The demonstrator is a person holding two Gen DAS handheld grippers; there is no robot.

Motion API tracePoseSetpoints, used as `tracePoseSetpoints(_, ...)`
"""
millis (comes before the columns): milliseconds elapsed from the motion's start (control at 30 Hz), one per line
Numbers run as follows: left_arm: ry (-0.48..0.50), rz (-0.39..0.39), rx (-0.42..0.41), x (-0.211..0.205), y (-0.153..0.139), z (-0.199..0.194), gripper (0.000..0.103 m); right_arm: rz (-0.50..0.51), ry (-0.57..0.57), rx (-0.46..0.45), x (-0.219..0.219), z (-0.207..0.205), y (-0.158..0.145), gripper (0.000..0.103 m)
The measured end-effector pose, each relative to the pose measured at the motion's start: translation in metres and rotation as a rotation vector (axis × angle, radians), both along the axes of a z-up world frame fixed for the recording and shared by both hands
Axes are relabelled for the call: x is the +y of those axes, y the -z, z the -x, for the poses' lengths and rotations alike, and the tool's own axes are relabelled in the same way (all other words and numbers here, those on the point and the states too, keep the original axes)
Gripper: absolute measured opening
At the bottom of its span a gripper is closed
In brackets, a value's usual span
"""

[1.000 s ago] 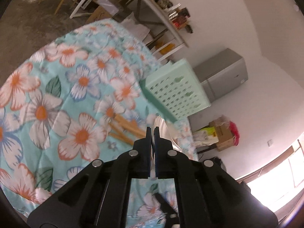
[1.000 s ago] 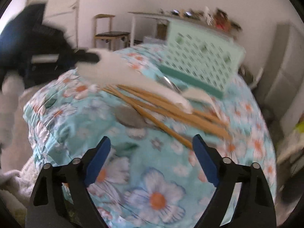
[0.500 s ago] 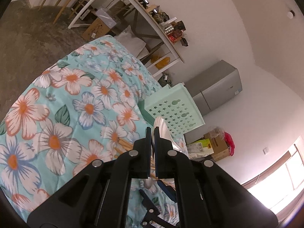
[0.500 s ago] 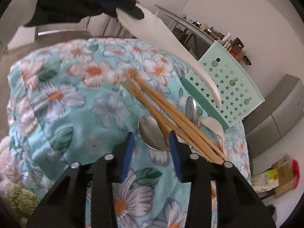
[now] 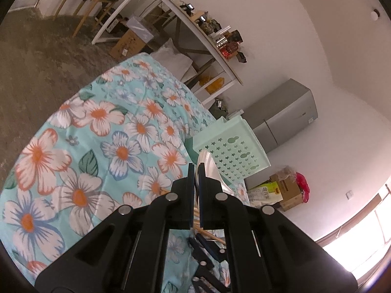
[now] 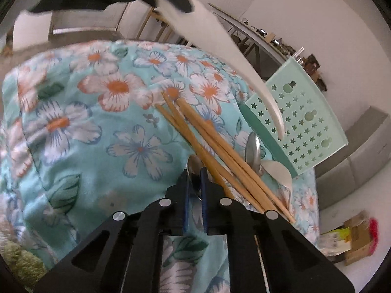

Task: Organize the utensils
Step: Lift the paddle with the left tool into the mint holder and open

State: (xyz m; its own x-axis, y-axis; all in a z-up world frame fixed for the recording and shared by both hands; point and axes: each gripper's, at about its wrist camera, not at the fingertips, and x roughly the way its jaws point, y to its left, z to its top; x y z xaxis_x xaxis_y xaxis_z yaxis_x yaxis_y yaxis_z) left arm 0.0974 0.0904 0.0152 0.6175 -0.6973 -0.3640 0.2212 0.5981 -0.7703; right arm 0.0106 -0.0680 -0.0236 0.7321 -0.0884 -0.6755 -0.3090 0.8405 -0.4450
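Wooden chopsticks, smooth, tapered, bundled on floral quilt.

A table under a turquoise floral cloth carries a mint perforated basket. Just beside the basket lie wooden chopsticks, two metal spoons and a white spoon, overlapping.

Right claw closing around metal spoon

The tablecloth is turquoise with white-and-orange flowers. The perforated basket is mint green; the chopsticks are tan.
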Motion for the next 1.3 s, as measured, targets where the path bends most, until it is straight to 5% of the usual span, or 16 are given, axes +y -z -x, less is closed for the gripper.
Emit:
tracePoseSetpoints(333,-0.045,-0.029,-0.126,0.0,-0.049,0.006,0.002,-0.552,0.012,0.015,-0.083,-0.006,-0.074,0.008)
tracePoseSetpoints(600,-0.052,-0.086,-0.291,-0.028,-0.113,-0.019,0.002,-0.801,0.038,-0.021,-0.147,-0.009,-0.093,0.006)
tracePoseSetpoints(867,-0.063,-0.404,-0.347,-0.09,-0.159,-0.062,0.002,-0.93,0.013,-0.057,-0.186,-0.006,-0.098,0.004)
tracePoseSetpoints(1100,-0.005,-0.735,-0.305,-0.158,-0.164,-0.099,0.002,-1.051,-0.031,-0.075,-0.212,-0.006,-0.096,0.004)
tracePoseSetpoints(1300,0.043,-0.821,-0.268,-0.197,-0.151,-0.123,0.004,-1.086,-0.047,-0.097,-0.221,-0.003,-0.097,0.003)
